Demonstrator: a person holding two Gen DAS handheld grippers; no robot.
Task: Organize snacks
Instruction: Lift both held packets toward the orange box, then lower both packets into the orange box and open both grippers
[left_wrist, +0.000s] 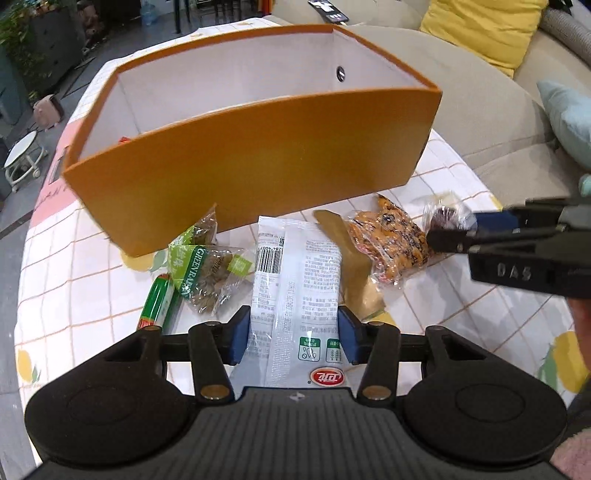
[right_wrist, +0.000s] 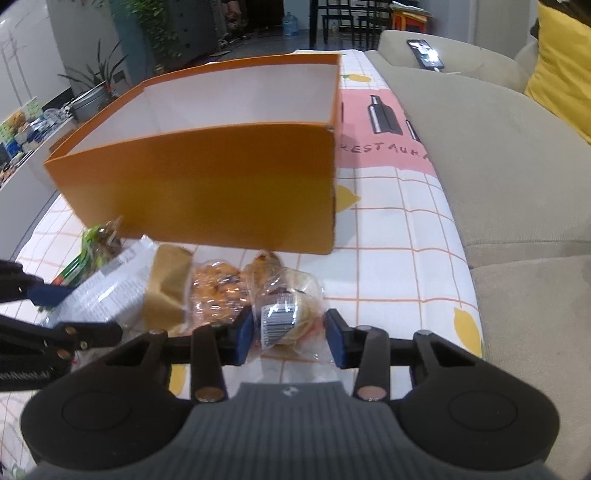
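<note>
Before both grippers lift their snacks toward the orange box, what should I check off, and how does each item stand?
1. Left gripper on the white packet: ok, both blue pads touch its edges.
2. Right gripper on the clear-wrapped snack: cannot tell, wrapper sits between the pads but contact is unclear.
3. Orange box open on top: ok.
4. Room in the box: ok, mostly white interior shows; one small item in a corner.
5. Neighbours clear of the lift: not ok, the brown packet lies against the white packet.
</note>
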